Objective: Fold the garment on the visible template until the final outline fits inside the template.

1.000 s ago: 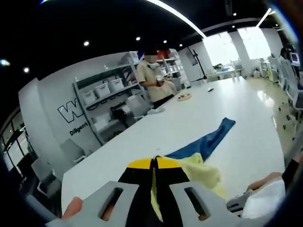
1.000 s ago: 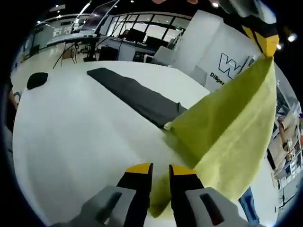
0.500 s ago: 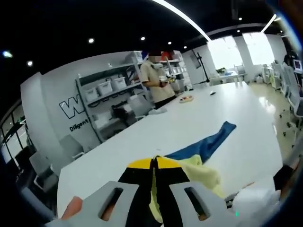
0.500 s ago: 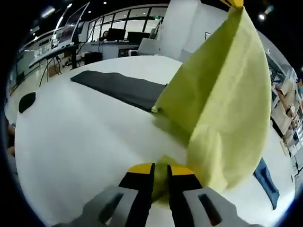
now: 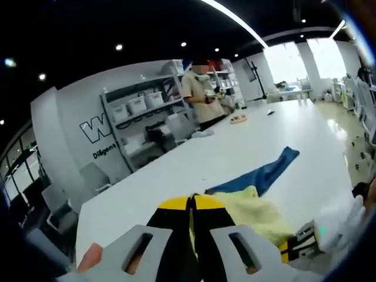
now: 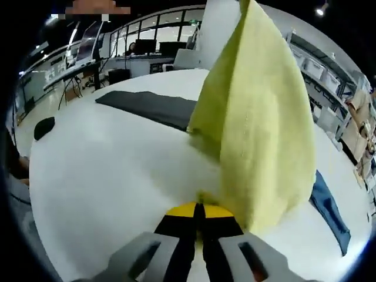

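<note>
Table (image 5: 235, 154), white and long, carries everything. In the left gripper view, the left gripper (image 5: 192, 203) at 6 o'clock has its jaws pressed together on an edge of the yellow garment (image 5: 254, 214), which bunches toward 4 o'clock. A blue cloth (image 5: 269, 172) trails off toward 2 o'clock just beyond it. A person (image 5: 200, 94) stands by the shelves (image 5: 144, 122) at 12 o'clock. In the right gripper view, the right gripper (image 6: 198, 210) at 6 o'clock is clamped on the garment's lower edge; the fabric rises steeply, stretched taut toward 12 o'clock. A dark grey mat (image 6: 148, 107) lies at 10 o'clock, a small black object (image 6: 43, 127) at 9 o'clock.
</note>
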A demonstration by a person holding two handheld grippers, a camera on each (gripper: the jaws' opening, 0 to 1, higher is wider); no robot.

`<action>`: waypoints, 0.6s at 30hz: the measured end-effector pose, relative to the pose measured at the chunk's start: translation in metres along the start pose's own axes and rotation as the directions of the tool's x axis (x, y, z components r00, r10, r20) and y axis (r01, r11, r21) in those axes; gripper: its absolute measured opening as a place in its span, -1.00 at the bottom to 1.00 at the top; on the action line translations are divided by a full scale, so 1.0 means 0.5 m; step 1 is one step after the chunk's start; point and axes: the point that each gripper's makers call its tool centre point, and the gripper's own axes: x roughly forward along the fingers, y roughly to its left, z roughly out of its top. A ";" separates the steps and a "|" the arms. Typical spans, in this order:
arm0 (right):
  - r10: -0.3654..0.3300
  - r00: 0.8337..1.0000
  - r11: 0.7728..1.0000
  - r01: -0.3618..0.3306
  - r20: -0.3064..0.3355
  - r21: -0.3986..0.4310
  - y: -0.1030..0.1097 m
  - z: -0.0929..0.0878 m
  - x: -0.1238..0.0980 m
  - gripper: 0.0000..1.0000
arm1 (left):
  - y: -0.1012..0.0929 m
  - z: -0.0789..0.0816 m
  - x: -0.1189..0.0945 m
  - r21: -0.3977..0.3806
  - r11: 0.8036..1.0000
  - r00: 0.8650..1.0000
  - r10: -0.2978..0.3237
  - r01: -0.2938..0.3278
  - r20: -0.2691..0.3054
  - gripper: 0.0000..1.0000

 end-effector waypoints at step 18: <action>0.102 0.993 0.928 -0.116 -0.059 -0.353 -0.026 -0.090 -0.142 -1.00 | -0.001 -0.098 -0.100 0.013 1.000 0.994 0.029 -0.028 -0.103 -1.00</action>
